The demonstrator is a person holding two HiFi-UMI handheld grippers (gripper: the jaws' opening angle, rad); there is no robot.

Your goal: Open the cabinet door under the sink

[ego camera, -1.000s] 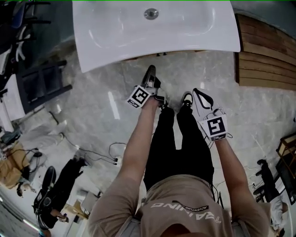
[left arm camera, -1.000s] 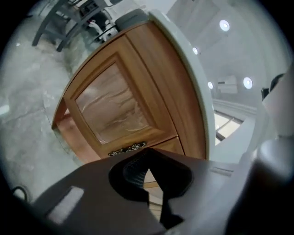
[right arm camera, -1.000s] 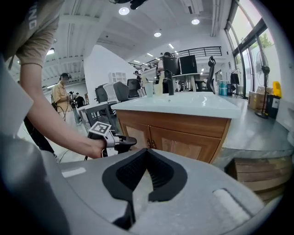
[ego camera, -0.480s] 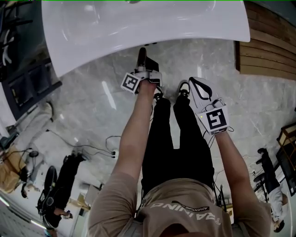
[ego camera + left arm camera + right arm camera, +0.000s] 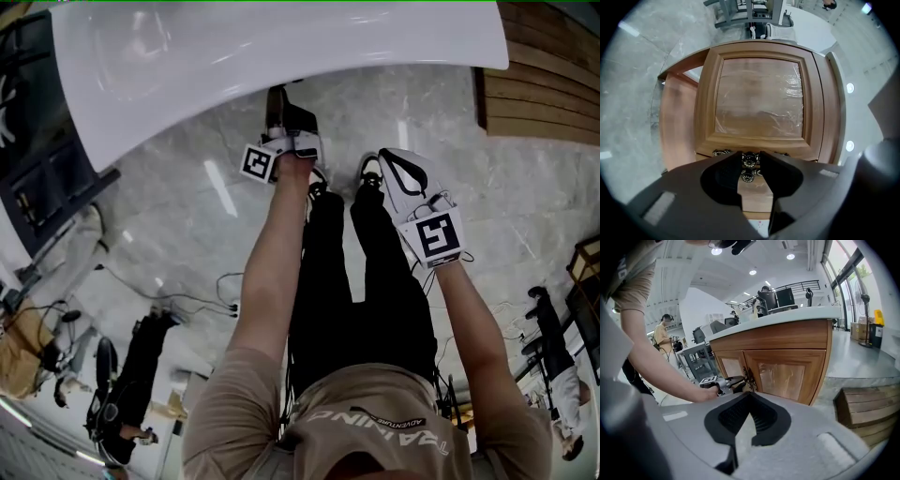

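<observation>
The wooden cabinet stands under the white sink (image 5: 281, 47). Its panelled door (image 5: 759, 98) fills the left gripper view, turned on its side. The ornate dark metal handles (image 5: 749, 161) sit at the door's edge. My left gripper (image 5: 751, 157) points level at them; its jaws have just been opening and stand apart with the handles showing between the tips, not pressed. From the right gripper view the left gripper (image 5: 733, 380) is right in front of the handles (image 5: 747, 376). My right gripper (image 5: 751, 394) hangs back, shut and empty, tilted down at the doors (image 5: 785, 373).
A stack of wooden planks (image 5: 869, 411) lies on the marble floor right of the cabinet. A grey metal rack (image 5: 701, 364) and a standing person (image 5: 663, 333) are to the left. Cables (image 5: 187, 305) trail on the floor behind me. My shoes (image 5: 370, 173) are near the cabinet.
The left gripper has gone forward under the sink's rim and rolled, its marker cube turning. The sink has slid lower in the head view. The right gripper has shifted only a little.
</observation>
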